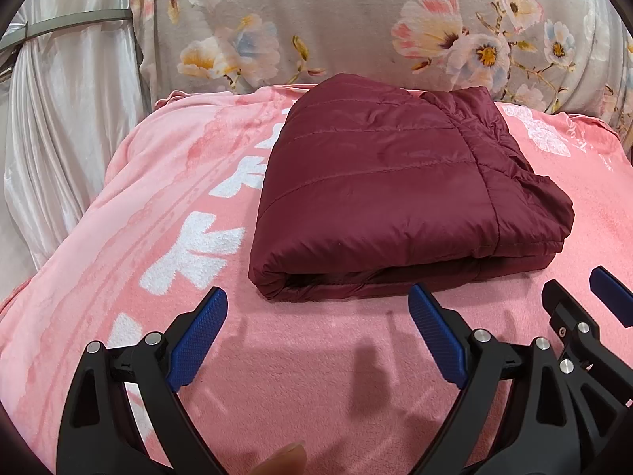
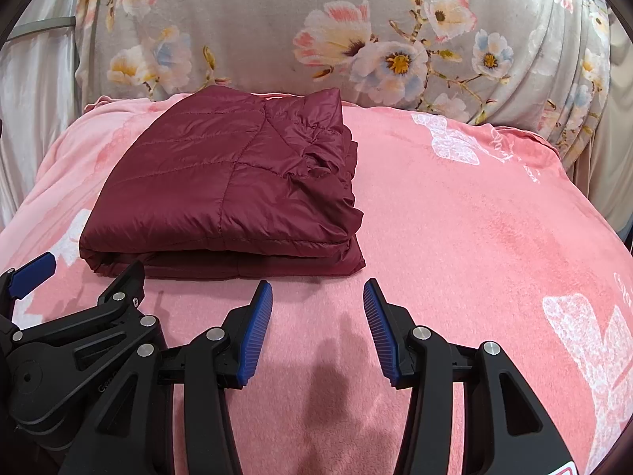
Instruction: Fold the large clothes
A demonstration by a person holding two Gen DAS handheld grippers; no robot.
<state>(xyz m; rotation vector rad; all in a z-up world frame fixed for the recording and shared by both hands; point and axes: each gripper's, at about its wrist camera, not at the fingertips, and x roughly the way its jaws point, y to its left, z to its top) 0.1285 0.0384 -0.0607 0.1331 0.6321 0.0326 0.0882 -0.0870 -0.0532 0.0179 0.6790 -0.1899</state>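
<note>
A maroon quilted jacket [image 1: 395,182] lies folded into a thick rectangle on the pink blanket [image 1: 308,356]; the right wrist view shows the same jacket [image 2: 221,194] at left of centre. My left gripper [image 1: 318,297] is open just in front of its near folded edge, holding nothing. My right gripper [image 2: 318,289] is open too, over bare blanket before the jacket's near right corner. Each view catches the other gripper at its side: the right gripper [image 1: 585,289] and the left gripper [image 2: 87,269]. Neither touches the jacket.
A grey floral cover [image 1: 356,27] rises behind the blanket. White satin drapes [image 1: 67,126] hang at the left. Open pink blanket [image 2: 474,217] stretches to the right of the jacket. A fingertip [image 1: 283,459] shows at the bottom edge.
</note>
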